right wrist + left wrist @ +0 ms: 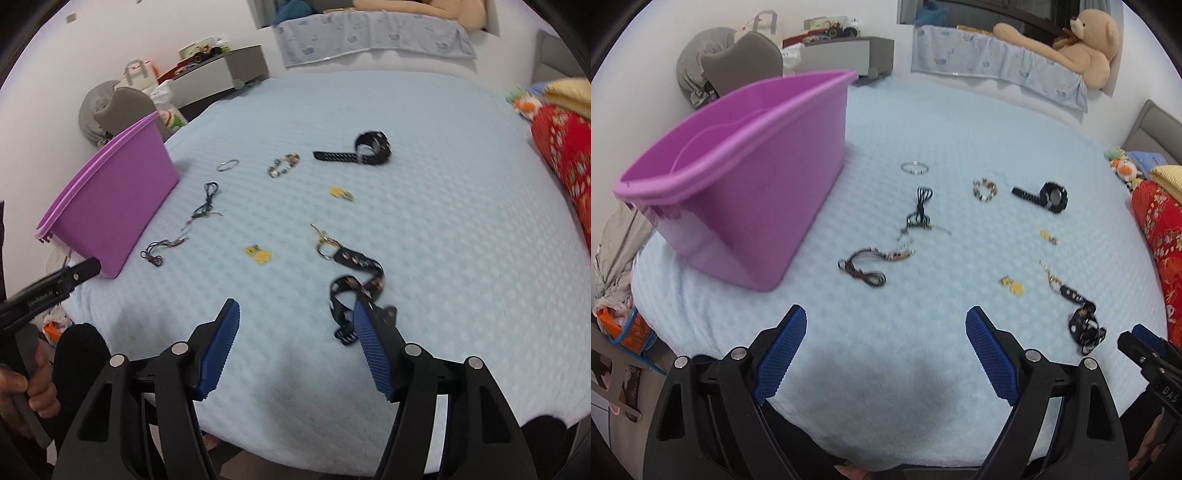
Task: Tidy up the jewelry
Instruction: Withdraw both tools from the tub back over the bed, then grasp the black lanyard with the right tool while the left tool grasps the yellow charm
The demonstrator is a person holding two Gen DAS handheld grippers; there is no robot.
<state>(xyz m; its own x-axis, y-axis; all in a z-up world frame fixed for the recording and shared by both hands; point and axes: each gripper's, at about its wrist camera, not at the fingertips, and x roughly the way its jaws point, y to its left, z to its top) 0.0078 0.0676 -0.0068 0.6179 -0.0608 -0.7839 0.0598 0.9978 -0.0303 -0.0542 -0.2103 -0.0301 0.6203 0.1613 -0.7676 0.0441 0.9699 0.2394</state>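
Observation:
Jewelry lies spread on a light blue blanket (pixel 960 129). I see a silver ring bangle (pixel 914 167), a beaded bracelet (pixel 984 189), a black watch (pixel 1043 196), dark cord necklaces (pixel 864 264), yellow charms (pixel 1013 285) and a black strap keychain (pixel 356 280). An empty purple bin (pixel 738 184) stands at the left. My left gripper (pixel 886 317) is open and empty, hovering short of the cords. My right gripper (pixel 295 314) is open and empty, its right fingertip (pixel 364 317) just over the strap's near end.
A teddy bear (pixel 1082 40) and a blue cloth lie at the bed's far side. A red patterned quilt (pixel 1160 236) and small plush toys sit at the right edge. A grey cabinet and bags stand beyond the bed on the left.

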